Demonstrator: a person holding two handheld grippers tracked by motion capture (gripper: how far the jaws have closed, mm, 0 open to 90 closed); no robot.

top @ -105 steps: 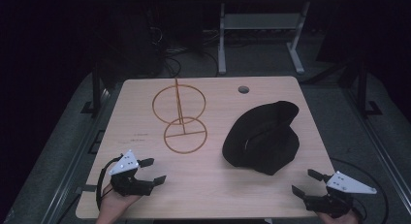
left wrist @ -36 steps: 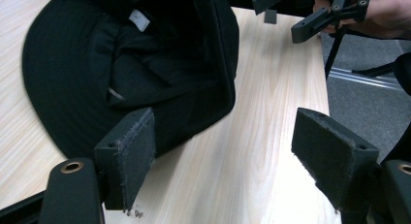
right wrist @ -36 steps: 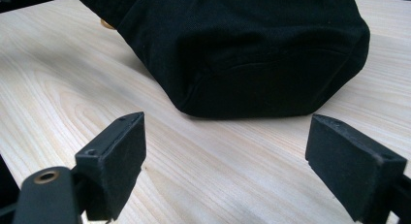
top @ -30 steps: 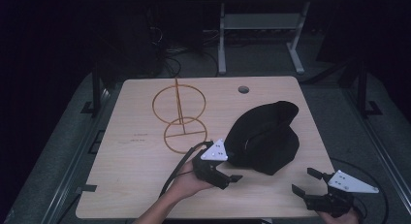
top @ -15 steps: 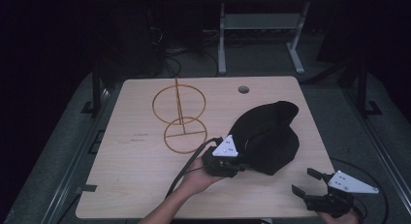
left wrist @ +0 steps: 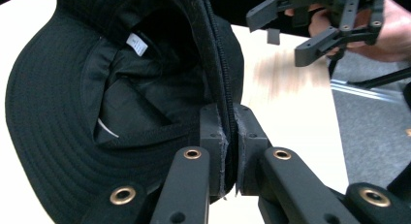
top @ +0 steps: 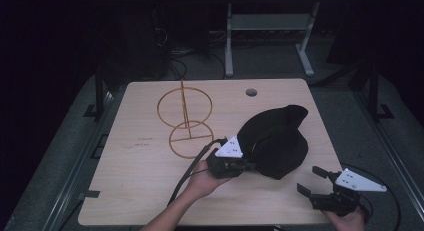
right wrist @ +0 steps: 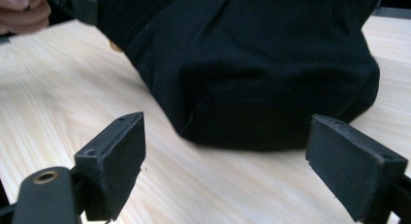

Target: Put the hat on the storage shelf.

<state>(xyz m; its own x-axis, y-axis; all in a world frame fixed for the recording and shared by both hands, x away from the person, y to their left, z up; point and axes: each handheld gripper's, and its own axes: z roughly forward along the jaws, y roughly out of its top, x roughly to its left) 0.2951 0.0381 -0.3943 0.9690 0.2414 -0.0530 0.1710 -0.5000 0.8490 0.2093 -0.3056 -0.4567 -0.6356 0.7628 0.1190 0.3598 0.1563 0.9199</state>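
Note:
A black brimmed hat lies on the right half of the wooden table. My left gripper sits at the hat's near left edge. Its jaws have just been closing and now pinch the hat's brim; in the left gripper view the fabric edge runs between the two pads of that gripper. The hat's inside, with a white label, faces that camera. My right gripper rests near the front right corner, open and holding nothing. In the right gripper view the hat lies beyond my right gripper.
An orange wire stand with two rings and an upright rod sits left of the hat. A round cable hole is near the table's far edge. The right gripper appears at the top right of the left gripper view.
My left gripper came from the table's front left over to the hat, then closed on the brim. The right gripper has stayed in place.

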